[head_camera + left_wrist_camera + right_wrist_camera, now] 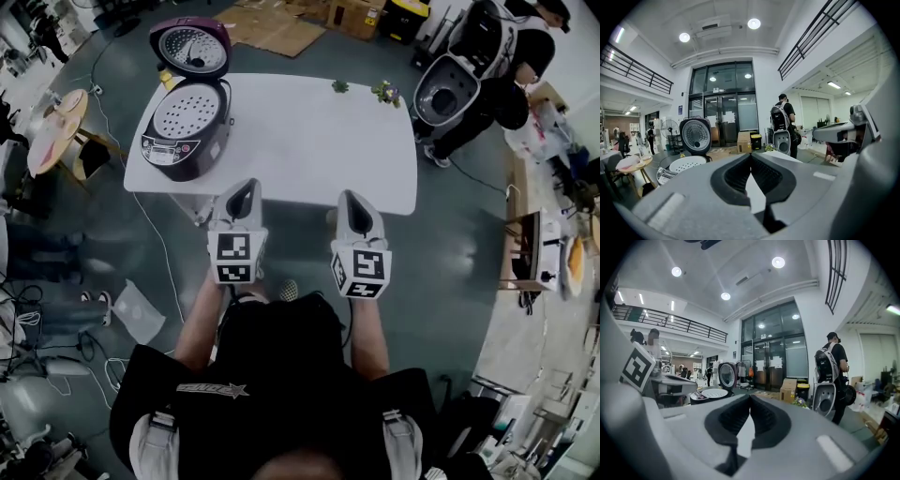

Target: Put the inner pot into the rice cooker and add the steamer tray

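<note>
On the white table [309, 150] ahead of you, everything for the job sits toward the far left corner. Beyond the far right corner a person [492, 89] in dark clothes stands on the floor, well apart from your work. The cooker [178, 141] stands upright near the table's left edge, with its lid [192, 47] tipped up and back. The white perforated tray [187, 111] lies flat in the cooker's mouth and fills it, so you cannot tell from here whether the pot sits beneath it.

Your two grippers hover side by side at the near edge of the table, both well apart from the cooker. The left gripper [245, 190] points across the table, its jaws pressed together with nothing between them. The right gripper [351, 201] is the same: jaws closed tip to tip, holding nothing. Two small green sprigs [385, 92] lie near the far edge — just beside each other.
</note>
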The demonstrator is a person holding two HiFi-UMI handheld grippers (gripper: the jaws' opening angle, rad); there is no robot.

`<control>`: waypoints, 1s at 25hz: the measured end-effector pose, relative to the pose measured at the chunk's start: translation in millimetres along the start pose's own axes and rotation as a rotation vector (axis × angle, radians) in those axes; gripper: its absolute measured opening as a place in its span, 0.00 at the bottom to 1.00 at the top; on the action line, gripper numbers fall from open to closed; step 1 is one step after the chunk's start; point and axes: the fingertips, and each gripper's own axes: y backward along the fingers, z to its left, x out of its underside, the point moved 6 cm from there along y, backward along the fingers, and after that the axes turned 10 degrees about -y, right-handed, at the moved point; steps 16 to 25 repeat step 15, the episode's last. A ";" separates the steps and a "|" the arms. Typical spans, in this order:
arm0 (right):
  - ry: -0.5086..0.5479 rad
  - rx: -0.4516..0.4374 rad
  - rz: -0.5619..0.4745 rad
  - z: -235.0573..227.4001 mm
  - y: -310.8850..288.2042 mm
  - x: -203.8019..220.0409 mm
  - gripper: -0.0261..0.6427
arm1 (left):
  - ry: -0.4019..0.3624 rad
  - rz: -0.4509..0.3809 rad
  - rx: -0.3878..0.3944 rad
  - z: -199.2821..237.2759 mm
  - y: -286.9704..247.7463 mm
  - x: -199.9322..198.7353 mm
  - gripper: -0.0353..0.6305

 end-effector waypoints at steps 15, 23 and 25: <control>0.015 -0.018 0.000 9.8 16.2 -0.7 0.05 | 0.000 -0.001 -0.018 -2.5 24.0 0.3 0.07; 0.015 -0.018 0.000 9.8 16.2 -0.7 0.05 | 0.000 -0.001 -0.018 -2.5 24.0 0.3 0.07; 0.015 -0.018 0.000 9.8 16.2 -0.7 0.05 | 0.000 -0.001 -0.018 -2.5 24.0 0.3 0.07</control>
